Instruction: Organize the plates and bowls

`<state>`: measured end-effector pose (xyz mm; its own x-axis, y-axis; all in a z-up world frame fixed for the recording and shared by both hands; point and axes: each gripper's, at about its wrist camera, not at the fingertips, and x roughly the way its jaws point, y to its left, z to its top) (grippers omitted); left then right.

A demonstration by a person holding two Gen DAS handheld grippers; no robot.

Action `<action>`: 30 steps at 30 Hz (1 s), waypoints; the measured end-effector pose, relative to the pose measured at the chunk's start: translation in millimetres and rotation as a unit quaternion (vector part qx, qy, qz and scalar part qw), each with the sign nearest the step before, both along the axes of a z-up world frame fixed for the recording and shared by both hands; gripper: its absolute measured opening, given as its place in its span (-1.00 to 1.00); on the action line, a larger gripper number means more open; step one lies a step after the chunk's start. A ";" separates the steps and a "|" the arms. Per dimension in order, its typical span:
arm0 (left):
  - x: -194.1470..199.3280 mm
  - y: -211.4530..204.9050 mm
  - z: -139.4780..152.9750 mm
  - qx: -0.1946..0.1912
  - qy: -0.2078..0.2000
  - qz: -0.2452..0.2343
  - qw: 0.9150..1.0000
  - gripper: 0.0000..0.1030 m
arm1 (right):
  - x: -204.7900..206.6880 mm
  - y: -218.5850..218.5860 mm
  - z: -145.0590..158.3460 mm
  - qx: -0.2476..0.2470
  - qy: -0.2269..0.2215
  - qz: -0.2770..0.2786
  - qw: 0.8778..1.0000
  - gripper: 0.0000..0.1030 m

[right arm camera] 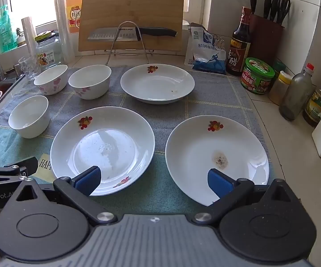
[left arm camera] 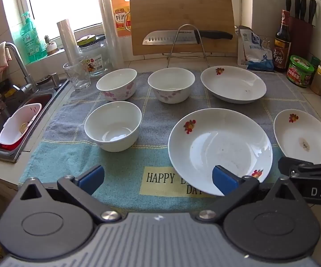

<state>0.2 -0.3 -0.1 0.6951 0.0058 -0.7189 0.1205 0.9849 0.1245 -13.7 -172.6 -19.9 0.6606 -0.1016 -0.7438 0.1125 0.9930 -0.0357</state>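
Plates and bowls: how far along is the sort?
Nothing looks done: three plates, near left, near right and far, lie apart on the towel. Three bowls also stand unstacked. Nothing is in hand: left gripper and right gripper are both open and empty. All stacking remains.

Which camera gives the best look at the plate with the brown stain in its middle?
The right wrist view: the stained plate lies almost whole there, stain plain. In the left wrist view it sits at the right edge, partly cut off behind the right gripper.
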 end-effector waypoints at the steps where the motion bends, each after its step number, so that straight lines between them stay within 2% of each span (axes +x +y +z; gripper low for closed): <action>1: -0.2 -0.4 0.2 0.001 -0.001 0.000 1.000 0.99 | -0.2 -0.2 -0.1 0.000 0.000 0.000 1.000 1.00; 30: -4.6 -0.1 7.0 -0.005 -0.005 0.005 1.000 0.99 | -3.5 -0.5 6.3 -0.008 -0.010 0.002 1.000 1.00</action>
<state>-4.5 -0.4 6.9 0.7027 0.0057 -0.7115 0.1103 0.9870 0.1168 -17.2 -173.2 -13.6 0.6751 -0.1114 -0.7293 0.1098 0.9927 -0.0500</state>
